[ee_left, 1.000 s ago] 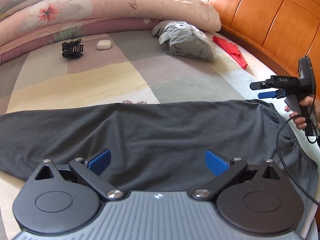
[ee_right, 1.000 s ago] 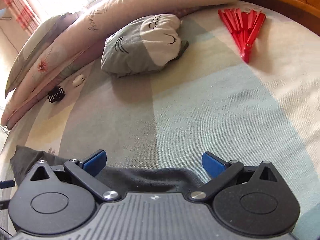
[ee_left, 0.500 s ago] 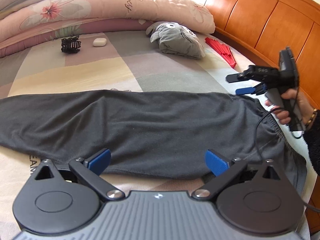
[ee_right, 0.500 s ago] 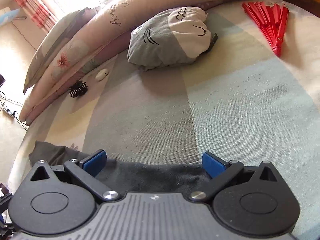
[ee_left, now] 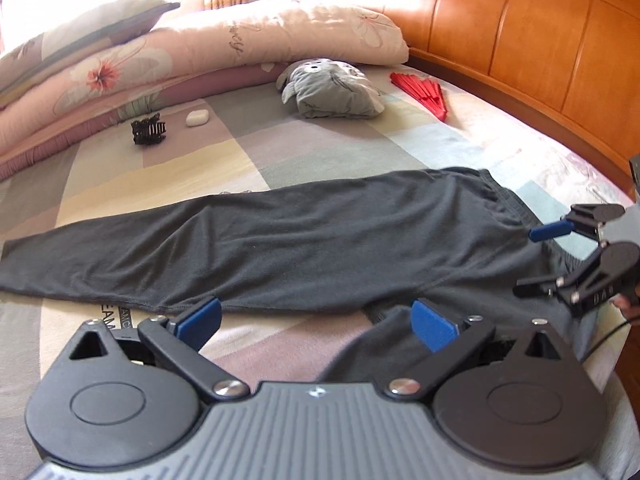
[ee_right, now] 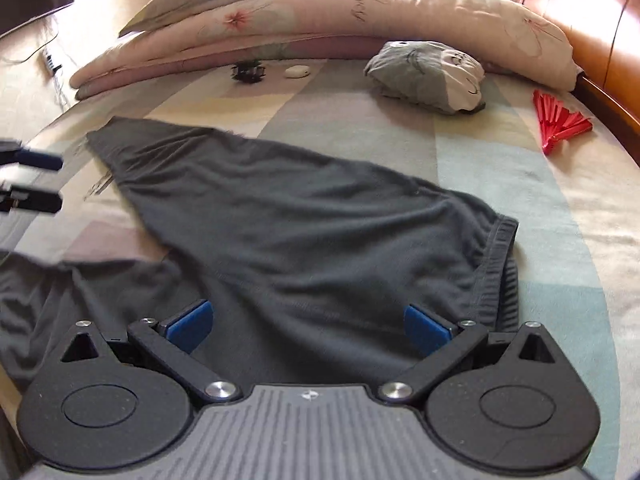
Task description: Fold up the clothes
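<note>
Both grippers have drawn back from the dark grey trousers [ee_left: 304, 248], which lie flat across the patchwork bedspread [ee_left: 320, 152], one leg stretched out. Left gripper [ee_left: 316, 322] hangs wide open and empty above the crotch edge; right gripper [ee_right: 308, 326], equally wide and empty, hovers over the seat beside the waistband [ee_right: 502, 248]. A plush toy [ee_left: 332, 90] rests near the pillows [ee_left: 240, 48].

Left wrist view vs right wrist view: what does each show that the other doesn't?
Only the left wrist view: the right tool open beside the waistband, and the wide headboard panels. Only the right wrist view: the left tool at the frame's left edge, and the floor beyond the bed. Both: grey trousers, plush toy, red fan, hair clip, white case.
</note>
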